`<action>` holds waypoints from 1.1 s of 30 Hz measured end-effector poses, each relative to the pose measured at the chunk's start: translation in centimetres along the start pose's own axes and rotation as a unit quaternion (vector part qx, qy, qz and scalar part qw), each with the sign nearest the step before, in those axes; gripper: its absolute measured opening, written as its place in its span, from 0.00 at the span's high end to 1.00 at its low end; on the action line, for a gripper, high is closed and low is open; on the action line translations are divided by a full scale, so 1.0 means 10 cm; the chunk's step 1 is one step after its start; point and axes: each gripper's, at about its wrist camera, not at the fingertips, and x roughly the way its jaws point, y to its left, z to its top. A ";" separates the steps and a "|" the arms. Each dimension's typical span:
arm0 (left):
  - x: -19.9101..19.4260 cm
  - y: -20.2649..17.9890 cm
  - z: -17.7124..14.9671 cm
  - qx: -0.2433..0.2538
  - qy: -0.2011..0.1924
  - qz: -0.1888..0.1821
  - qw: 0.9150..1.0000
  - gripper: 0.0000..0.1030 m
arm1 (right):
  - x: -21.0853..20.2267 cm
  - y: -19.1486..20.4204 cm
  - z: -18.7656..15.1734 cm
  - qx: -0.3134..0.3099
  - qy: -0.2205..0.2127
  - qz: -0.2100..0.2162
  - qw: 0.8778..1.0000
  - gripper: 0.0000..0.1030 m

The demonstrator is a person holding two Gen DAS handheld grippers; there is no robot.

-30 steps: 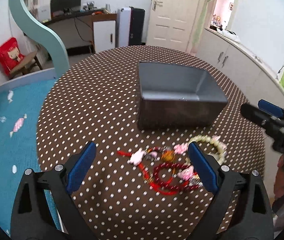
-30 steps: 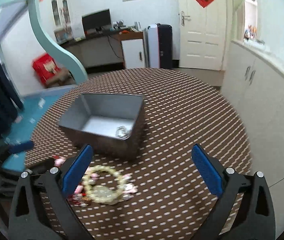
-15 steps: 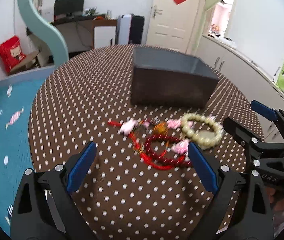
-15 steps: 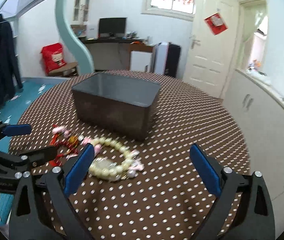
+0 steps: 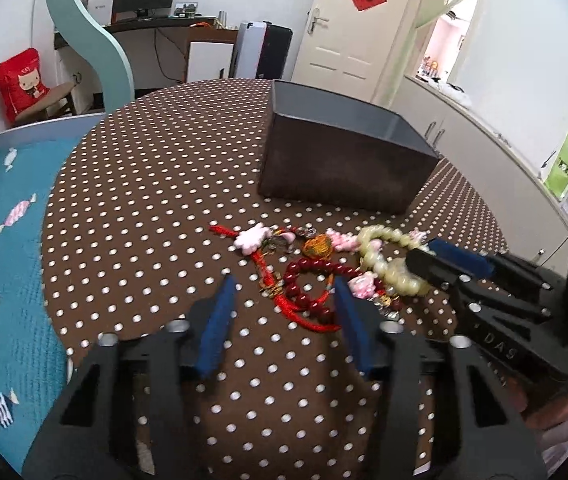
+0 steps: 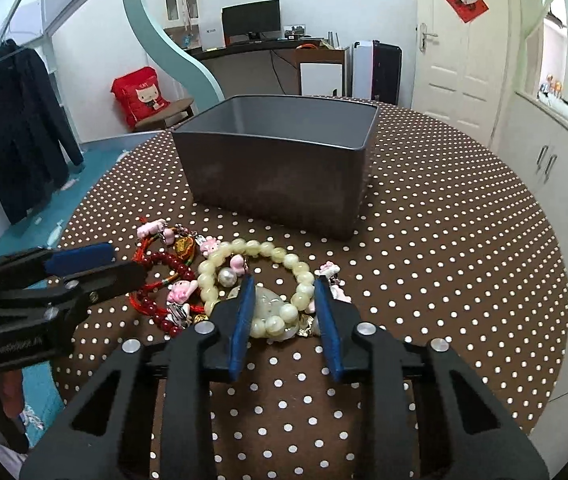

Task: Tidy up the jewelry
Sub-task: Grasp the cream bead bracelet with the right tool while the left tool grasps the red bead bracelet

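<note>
A pile of jewelry lies on the dotted table in front of a grey box (image 5: 348, 160) (image 6: 280, 168). A dark red bead bracelet (image 5: 312, 280) (image 6: 164, 264) with red cord lies at the left, a pale green bead bracelet (image 5: 388, 256) (image 6: 260, 280) at the right. My left gripper (image 5: 284, 292) is partly open, low, its jaws either side of the red bracelet. My right gripper (image 6: 284, 292) is partly open, its jaws either side of the near part of the pale bracelet. Neither is closed on anything.
Pink charms (image 5: 252, 238) (image 6: 152, 228) and an orange bead (image 5: 318, 246) lie among the bracelets. The round table (image 6: 464, 240) drops off to the right near white cabinets (image 6: 556, 160). A blue mat (image 5: 0, 240) lies left.
Both grippers have dropped low to the table and moved in onto the jewelry pile. Both jaws have narrowed from wide open to a smaller gap around the bracelets.
</note>
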 end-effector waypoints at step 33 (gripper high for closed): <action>0.19 -0.12 0.24 0.036 0.028 0.015 0.999 1.00 | -0.17 -0.31 0.12 0.049 -0.002 0.027 0.998 0.92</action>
